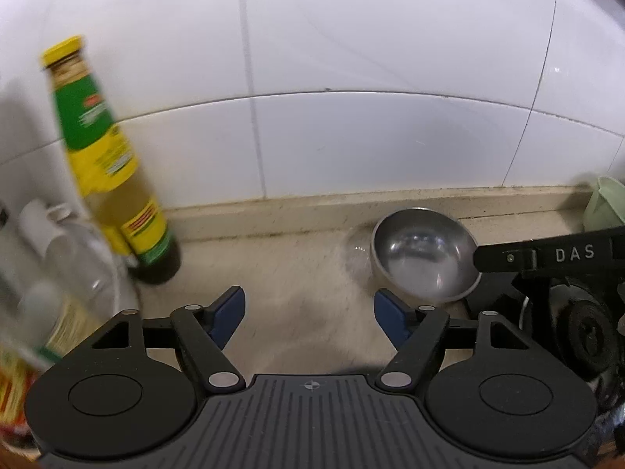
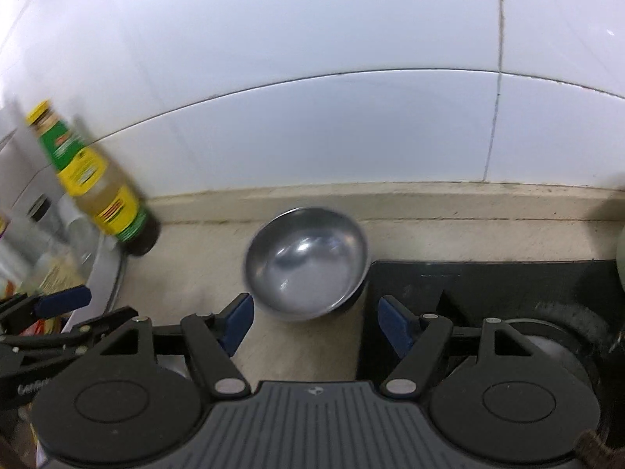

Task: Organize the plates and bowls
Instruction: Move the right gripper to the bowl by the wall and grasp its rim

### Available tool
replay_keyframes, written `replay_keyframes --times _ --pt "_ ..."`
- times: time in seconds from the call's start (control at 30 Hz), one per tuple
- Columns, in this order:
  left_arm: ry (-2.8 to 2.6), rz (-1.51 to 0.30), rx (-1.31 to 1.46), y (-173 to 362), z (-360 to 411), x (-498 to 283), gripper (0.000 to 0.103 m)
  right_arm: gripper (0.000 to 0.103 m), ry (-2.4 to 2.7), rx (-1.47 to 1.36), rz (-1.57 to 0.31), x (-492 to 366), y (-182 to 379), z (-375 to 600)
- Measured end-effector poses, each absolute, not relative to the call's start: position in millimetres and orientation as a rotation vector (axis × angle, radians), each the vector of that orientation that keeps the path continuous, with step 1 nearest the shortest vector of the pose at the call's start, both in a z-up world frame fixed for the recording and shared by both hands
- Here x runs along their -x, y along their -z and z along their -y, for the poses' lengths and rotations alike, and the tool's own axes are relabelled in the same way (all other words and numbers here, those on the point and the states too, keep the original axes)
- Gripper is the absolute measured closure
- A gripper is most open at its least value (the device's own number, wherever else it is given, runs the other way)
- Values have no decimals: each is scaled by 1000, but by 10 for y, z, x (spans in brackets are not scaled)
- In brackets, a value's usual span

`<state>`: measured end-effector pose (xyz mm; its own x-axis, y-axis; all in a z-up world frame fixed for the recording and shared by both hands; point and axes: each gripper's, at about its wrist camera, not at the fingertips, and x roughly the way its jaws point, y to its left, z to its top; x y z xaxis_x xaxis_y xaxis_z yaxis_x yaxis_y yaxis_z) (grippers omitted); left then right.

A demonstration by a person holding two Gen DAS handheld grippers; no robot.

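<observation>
Where white tiles (image 2: pixel 312 78) meet beige counter (image 2: pixel 312 351) — a steel bowl (image 2: pixel 308 262) sits.

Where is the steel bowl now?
In both wrist views, the steel bowl sits empty on the beige counter, right of the yellow-green bottle, at the black stove's left edge.

The left gripper (image 1: pixel 309 314) is a matte black plastic frame with a ribbed grey top plate marked by a small crosshair, two round black discs, and silver rivets at its link arms, ending in dark blue pads (image 1: pixel 228 310). The right gripper (image 2: pixel 315 322) is built alike; seen from the left wrist, its black finger carries white letters "DAS".
</observation>
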<state>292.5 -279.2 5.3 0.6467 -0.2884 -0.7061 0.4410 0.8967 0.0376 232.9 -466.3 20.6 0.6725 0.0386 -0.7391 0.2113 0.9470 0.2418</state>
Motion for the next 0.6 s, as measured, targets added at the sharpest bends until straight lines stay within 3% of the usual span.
replay_keyframes --times 0.33,0.5,0.6 --pt "467 -843 -275 267 3270 -3420 26 37 113 -448 -896 -2760 64 5001" --pt "495 -881 -289 410 3378 -3562 36 39 94 -470 -917 -2887 183 5015" --pt "506 -895 -300 458 3421 -3604 44 45 92 -443 -917 -2961 220 4996"
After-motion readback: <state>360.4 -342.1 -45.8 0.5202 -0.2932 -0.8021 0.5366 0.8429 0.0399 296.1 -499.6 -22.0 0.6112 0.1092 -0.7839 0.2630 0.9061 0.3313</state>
